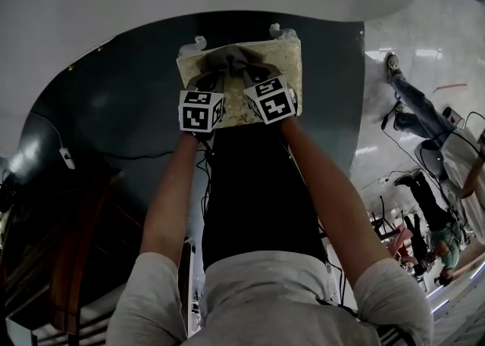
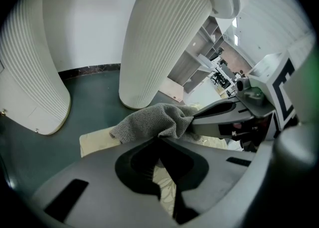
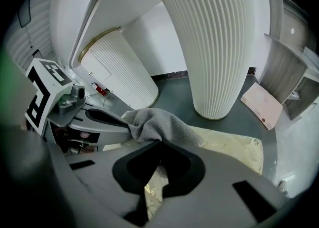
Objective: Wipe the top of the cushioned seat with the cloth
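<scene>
the left claw point(image 2: 160, 141) and right claw point(image 3: 160, 143) are each clamped on the bunched grey terry cloth point(image 1: 231, 58), which rests atop the cream patterned cushioned seat point(image 1: 282, 55), toward its far edge.

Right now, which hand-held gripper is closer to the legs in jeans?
Right. The right hand-held gripper holds the cloth nearer the legs in jeans; the left hand-held gripper sits beyond.

One cloth point(image 1: 231, 59), one cushioned seat point(image 1: 283, 60), two claws, left claw point(image 2: 160, 141) and right claw point(image 3: 160, 143), two ribbed columns point(image 2: 164, 37) point(image 2: 30, 62).
</scene>
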`<state>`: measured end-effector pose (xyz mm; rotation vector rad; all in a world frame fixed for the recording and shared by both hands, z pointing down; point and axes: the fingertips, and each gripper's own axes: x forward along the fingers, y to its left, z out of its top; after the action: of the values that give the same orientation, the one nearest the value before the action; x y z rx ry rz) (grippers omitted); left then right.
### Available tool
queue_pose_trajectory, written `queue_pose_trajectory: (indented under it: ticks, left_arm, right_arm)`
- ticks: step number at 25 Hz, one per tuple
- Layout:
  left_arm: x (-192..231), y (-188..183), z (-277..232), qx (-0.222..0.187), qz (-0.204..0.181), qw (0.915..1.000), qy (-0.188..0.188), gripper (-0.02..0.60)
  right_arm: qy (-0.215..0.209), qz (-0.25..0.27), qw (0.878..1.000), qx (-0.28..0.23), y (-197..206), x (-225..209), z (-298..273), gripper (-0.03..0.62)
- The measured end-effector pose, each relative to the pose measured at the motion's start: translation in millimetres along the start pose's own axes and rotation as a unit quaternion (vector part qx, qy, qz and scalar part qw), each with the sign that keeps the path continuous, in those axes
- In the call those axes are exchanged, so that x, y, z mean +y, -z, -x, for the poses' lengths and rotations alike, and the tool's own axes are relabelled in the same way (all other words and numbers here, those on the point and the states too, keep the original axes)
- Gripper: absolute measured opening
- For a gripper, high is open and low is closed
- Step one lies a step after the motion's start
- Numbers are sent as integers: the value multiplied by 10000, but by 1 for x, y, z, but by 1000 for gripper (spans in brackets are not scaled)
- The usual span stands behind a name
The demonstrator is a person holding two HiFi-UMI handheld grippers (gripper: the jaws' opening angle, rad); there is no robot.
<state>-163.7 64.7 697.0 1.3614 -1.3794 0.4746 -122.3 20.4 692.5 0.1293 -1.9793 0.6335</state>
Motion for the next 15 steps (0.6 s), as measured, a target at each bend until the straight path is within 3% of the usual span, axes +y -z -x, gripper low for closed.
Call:
queue_pose_trajectory:
  ticks: [15]
  left_arm:
    - [-9, -26, -18, 55, -212, 9996, 163, 18]
  right_arm:
    - [56, -166, 9998, -66, -14, -19, -4, 14]
